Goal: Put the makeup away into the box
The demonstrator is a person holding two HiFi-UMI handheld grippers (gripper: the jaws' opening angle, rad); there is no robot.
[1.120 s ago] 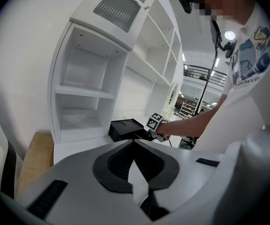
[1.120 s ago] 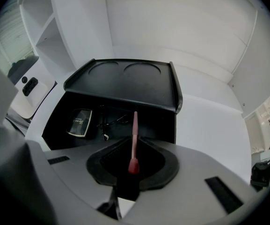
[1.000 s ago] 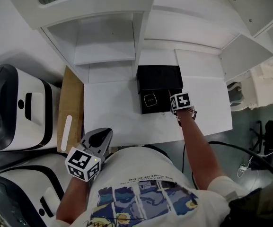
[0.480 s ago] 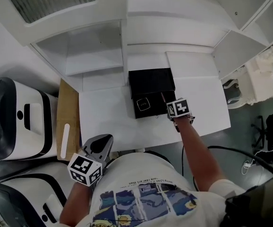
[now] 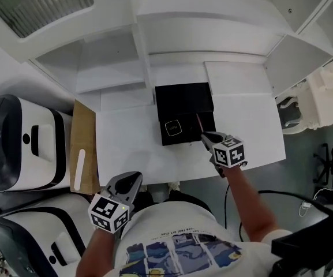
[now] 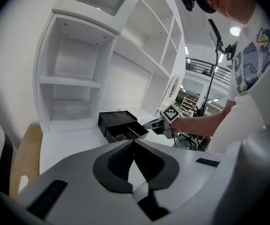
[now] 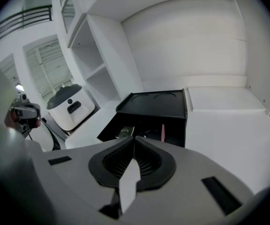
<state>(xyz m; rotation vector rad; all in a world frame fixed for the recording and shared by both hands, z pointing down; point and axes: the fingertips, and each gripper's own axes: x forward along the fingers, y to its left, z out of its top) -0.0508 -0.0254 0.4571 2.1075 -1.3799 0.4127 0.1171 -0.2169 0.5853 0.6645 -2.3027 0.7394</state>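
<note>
A black box (image 5: 183, 99) stands on the white table (image 5: 131, 137) with its drawer (image 5: 186, 130) pulled out toward me. In the drawer lie a black compact (image 5: 171, 128) and a thin pink stick (image 5: 199, 122); both also show in the right gripper view, the compact (image 7: 124, 132) left of the stick (image 7: 163, 131). My right gripper (image 5: 204, 136) hovers just in front of the drawer's right corner. Its jaws have just been closing and now stand shut with nothing between them. My left gripper (image 5: 136, 178) is low by my body at the table's near edge, shut and empty.
Two white and black machines (image 5: 16, 137) stand at the left beside a wooden board (image 5: 84, 146). White shelving (image 5: 114, 62) rises behind the table. A white chair (image 5: 290, 111) is off the table's right end.
My right gripper has drawn back out of the drawer toward me and risen, with nothing in it. The left gripper has shifted slightly along the table's near edge.
</note>
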